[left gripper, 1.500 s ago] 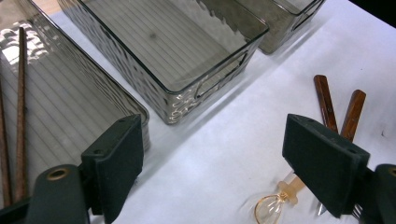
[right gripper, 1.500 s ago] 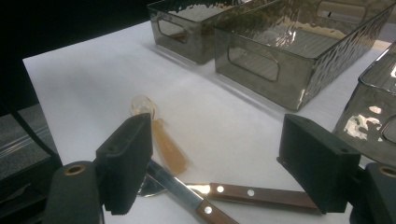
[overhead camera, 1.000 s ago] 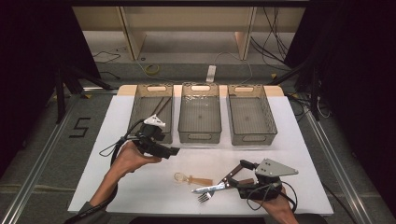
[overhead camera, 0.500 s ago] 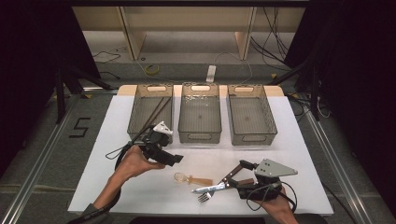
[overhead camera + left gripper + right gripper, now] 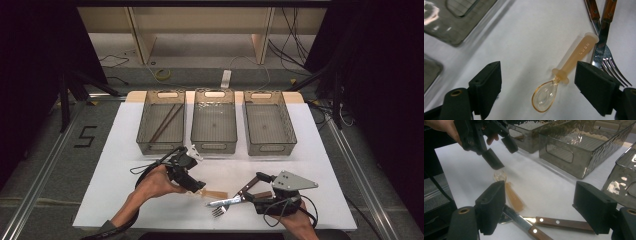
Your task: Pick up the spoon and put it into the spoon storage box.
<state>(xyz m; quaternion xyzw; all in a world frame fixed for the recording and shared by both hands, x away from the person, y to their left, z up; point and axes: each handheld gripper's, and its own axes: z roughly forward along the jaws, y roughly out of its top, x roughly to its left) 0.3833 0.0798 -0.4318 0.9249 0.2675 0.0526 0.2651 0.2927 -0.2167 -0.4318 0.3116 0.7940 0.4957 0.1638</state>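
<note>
Your left gripper (image 5: 537, 87) hangs with jaws wide, just closing slightly, over the translucent amber plastic spoon (image 5: 564, 75) marked "LUSN", gripping nothing.

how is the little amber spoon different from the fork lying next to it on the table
The amber spoon is translucent plastic with a thick, stubby handle; the fork is shiny metal with a brown wooden, riveted handle. The spoon ends in a rounded bowl, the fork in tines. The spoon lies between the open left gripper's jaws, the fork just outside them. Both lie flat on the white table, side by side.
</note>
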